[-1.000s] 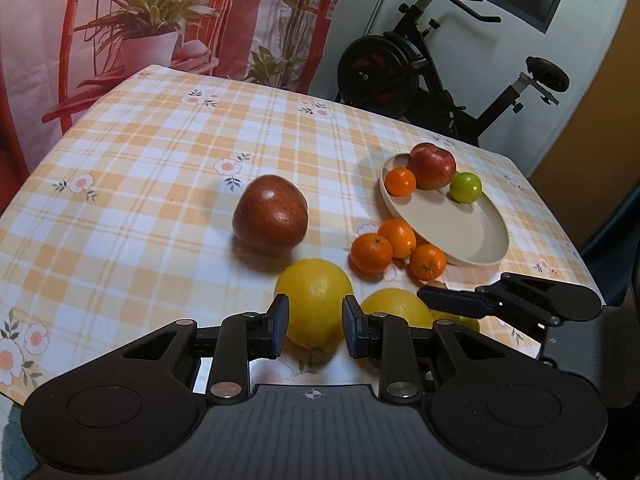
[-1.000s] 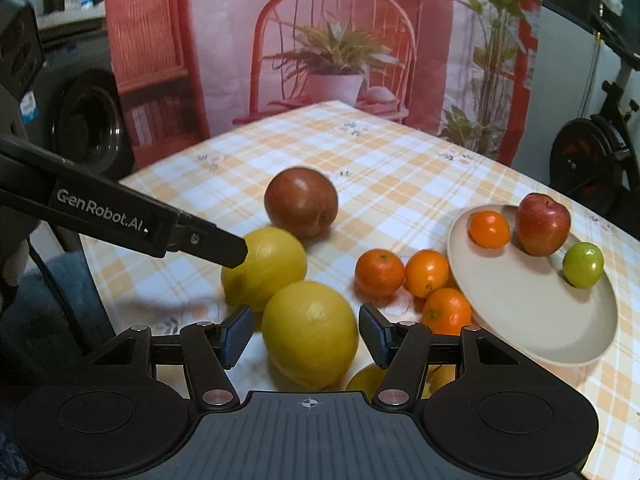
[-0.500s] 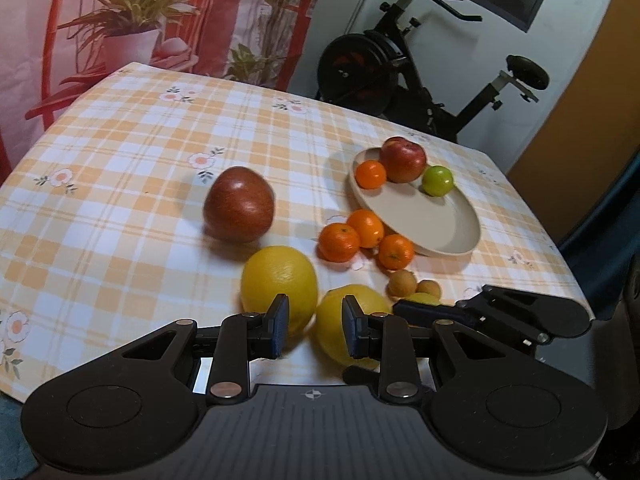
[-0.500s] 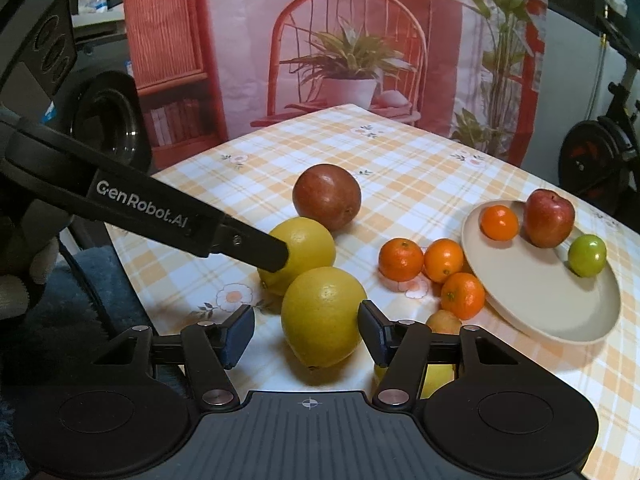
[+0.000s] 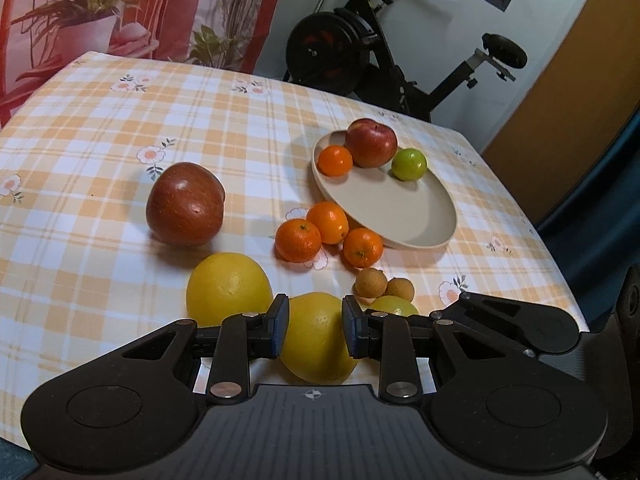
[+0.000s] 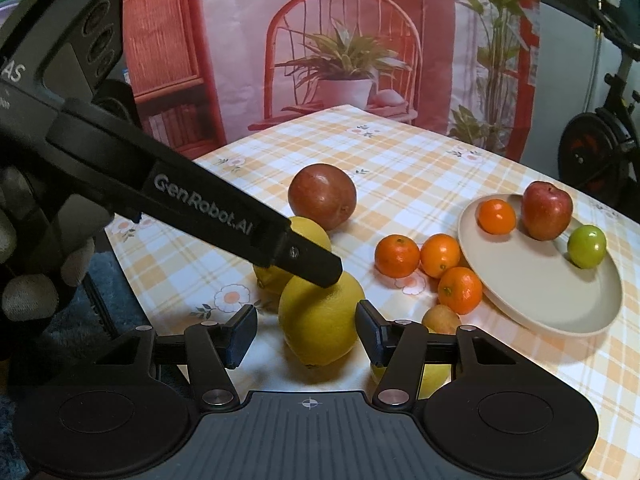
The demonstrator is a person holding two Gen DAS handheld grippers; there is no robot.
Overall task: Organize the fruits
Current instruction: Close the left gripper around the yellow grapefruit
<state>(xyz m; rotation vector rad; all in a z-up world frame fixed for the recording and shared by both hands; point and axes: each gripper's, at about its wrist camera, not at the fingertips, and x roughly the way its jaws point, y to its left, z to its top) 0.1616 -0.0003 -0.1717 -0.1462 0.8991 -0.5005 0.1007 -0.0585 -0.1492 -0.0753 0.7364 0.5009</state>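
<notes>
My left gripper [image 5: 314, 330] is open, its pads on either side of the near lemon [image 5: 316, 340] on the table. My right gripper [image 6: 306, 330] is open wider around the same lemon [image 6: 320, 320], not touching it. The left gripper's finger [image 6: 240, 228] crosses the right wrist view above it. A second lemon [image 5: 228, 288] lies to the left, a dark red apple [image 5: 185, 210] beyond. A beige plate [image 5: 400, 208] holds a mandarin [image 5: 335, 160], a red apple [image 5: 371, 142] and a green fruit [image 5: 409, 164].
Three mandarins [image 5: 298, 240] lie beside the plate's near rim. Two small brown fruits [image 5: 371, 283] and a yellow-green fruit [image 5: 394, 306] lie near the right gripper [image 5: 500, 324]. The checked table's front edge is just below the grippers. An exercise bike [image 5: 360, 48] stands behind.
Both grippers have pulled back and shifted. The left gripper moved right, from facing the left lemon to straddling the near lemon. The right gripper stays open around that lemon.
</notes>
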